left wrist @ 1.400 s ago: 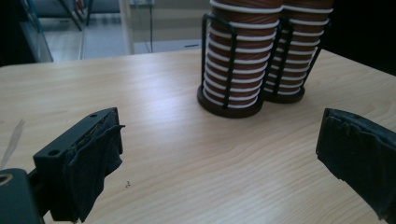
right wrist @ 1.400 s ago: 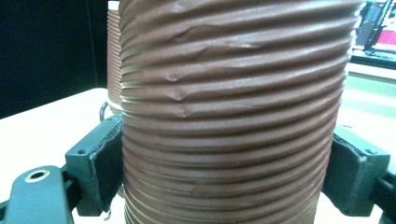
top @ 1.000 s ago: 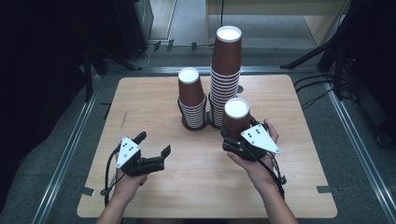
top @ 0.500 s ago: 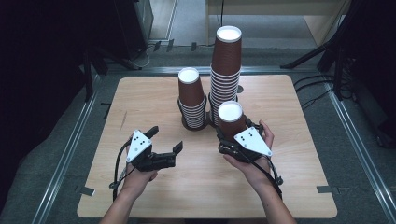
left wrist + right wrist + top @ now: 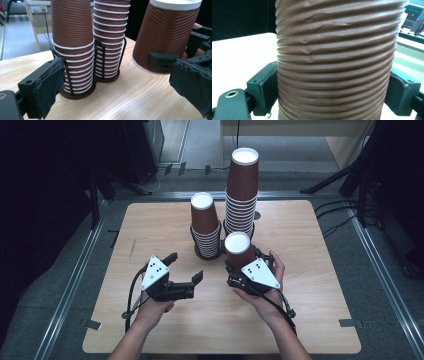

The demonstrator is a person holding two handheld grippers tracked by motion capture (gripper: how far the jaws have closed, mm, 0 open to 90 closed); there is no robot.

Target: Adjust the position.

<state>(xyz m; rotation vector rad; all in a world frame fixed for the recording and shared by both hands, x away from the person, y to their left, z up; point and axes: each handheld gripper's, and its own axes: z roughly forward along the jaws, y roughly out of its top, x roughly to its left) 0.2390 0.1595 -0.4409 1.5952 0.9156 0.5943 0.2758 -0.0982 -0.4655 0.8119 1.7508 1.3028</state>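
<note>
Wooden and pale, the table is spread across the middle of the high view, ringed by grey floor. On its upper centre a black wire rack is stood, loaded with two stacks of ribbed brown cups set upside down: the tall stack at right, the short stack at left, the two just beside each other.

Lower right of centre, the right gripper is seen with its jaws drawn narrow onto a single cup, which is carried upside down and tilted, just below the tall stack. In the right gripper view the cup is pressed from both sides by the pads. In the left gripper view the same cup is shown at the upper right, lifted off the wood.

Lower left of centre, the left gripper is held with its jaws wide, nothing between them, pointed toward the rack and the cup.
</note>
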